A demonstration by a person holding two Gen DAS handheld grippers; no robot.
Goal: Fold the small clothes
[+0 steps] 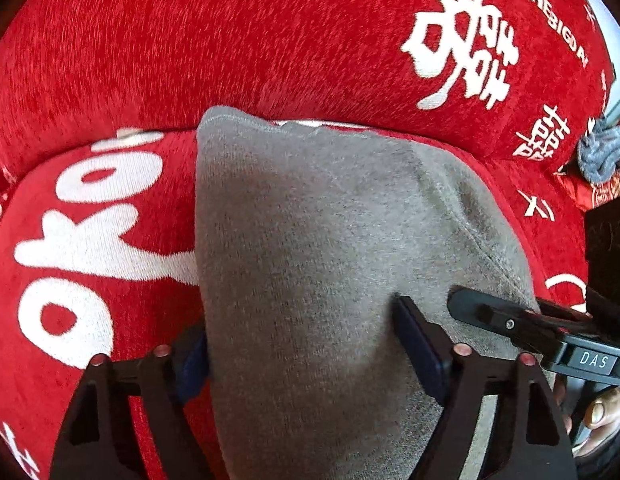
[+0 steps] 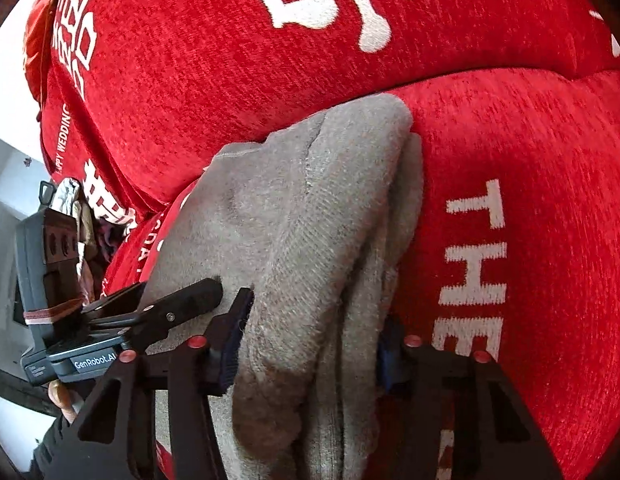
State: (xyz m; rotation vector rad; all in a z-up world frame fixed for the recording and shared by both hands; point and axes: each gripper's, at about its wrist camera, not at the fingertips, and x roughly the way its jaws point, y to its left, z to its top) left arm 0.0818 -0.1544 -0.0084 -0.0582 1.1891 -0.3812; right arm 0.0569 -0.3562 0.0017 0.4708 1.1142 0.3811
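**Inspector A:** Left tool (image 1: pixel 302 344): its two blue-padded jaws straddle the near end of the grey garment (image 1: pixel 310 240), one at 8 o'clock and one at 4 o'clock in its own view. The left pad sits at the cloth's edge and the right pad lies on the fabric; I judge it parted around the cloth and not yet pinching it.

**Inspector B:** Right tool (image 2: pixel 310 340)?

**Inspector A:** Clenched on the same garment. A bunched, layered fold fills the gap and the pads press it from both sides. The garment lies on the red sofa seat (image 1: pixel 90 240), its far end against the backrest at 12 o'clock.

**Inspector B:** Why both tools at one end?

**Inspector A:** In my judgement, to take the two near corners together and carry that edge over for a fold.

**Inspector B:** Legible writing?

**Inspector A:** White woven lettering on the red cover: "THE BIG DA…" at 1 o'clock in the left view, "THE" at 4 o'clock and "HAPPY WEDDING" at 9 o'clock in the right view, plus large Chinese characters. One device reads "DAS", the other "GenRobot.AI".
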